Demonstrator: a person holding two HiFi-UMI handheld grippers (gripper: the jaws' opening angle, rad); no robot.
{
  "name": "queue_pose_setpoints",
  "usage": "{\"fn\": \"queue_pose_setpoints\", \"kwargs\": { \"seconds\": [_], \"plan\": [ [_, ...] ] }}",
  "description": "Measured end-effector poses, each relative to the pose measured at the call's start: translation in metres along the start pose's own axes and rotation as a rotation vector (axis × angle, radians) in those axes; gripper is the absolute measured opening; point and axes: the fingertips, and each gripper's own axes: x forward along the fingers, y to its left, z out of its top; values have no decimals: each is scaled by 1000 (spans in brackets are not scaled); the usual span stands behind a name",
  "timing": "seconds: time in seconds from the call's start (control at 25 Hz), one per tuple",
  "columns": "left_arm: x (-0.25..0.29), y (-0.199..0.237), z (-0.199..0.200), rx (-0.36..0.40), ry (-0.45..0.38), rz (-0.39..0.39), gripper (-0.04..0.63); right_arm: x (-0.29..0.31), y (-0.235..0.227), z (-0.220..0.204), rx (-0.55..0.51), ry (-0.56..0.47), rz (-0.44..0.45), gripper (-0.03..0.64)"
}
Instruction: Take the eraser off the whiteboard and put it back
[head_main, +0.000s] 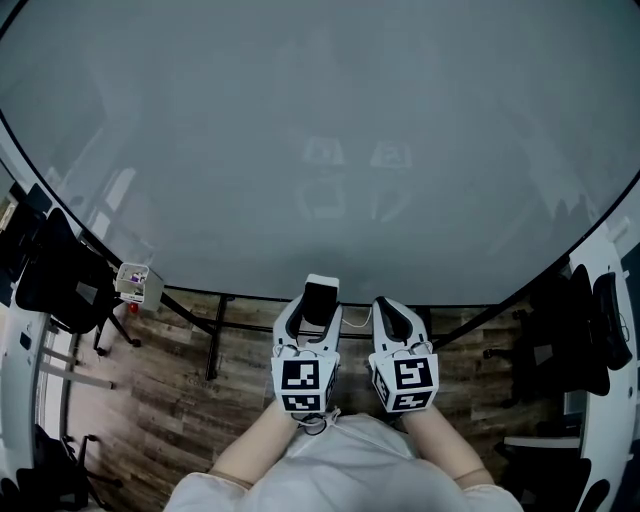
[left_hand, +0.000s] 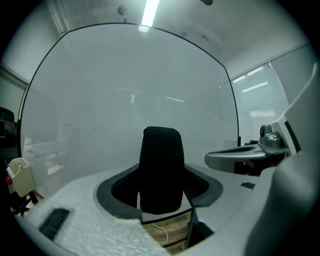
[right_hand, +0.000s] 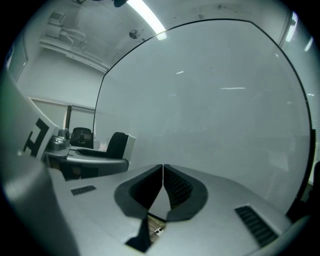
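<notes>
Whiteboard (head_main: 320, 150): the largest item, filling most of the head view, its surface blank, its lower edge running just ahead of both grippers. Wood-plank floor (head_main: 170, 400): visible below the board, with the dark legs of the board stand (head_main: 215, 340) resting on it. Black chairs (head_main: 60, 280): grouped at the left edge of the head view, with further dark seating at the right edge. Left gripper (head_main: 316, 312): held low and close to the person's body, fingers spread wide and pinching the eraser (head_main: 320, 297) from both sides. In the left gripper view the eraser's black felt face (left_hand: 160, 170) stands upright between the two pads and fills the gap. Right gripper (head_main: 390, 305): just beside the left one, at the same height. Its fingers are pressed together with nothing between them, the pads meeting along one line in the right gripper view (right_hand: 162, 170). Eraser location: in the left gripper's grip, in front of the lower edge of the whiteboard (contact with the board surface cannot be determined from any view). Small white box (head_main: 138, 283): at the board's lower left, red and dark items inside, well apart from both grippers.
</notes>
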Motion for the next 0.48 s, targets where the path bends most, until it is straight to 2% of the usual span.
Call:
{"fn": "queue_pose_setpoints", "kwargs": {
  "seconds": [0.12,0.48],
  "plan": [
    [0,-3,8,9,-9,-6,249,-1,0,-1,6,-3,1,28],
    [1,-6,9,-34,-17,-31,249,-2,0,-2,10,-1,6,28]
  ]
}}
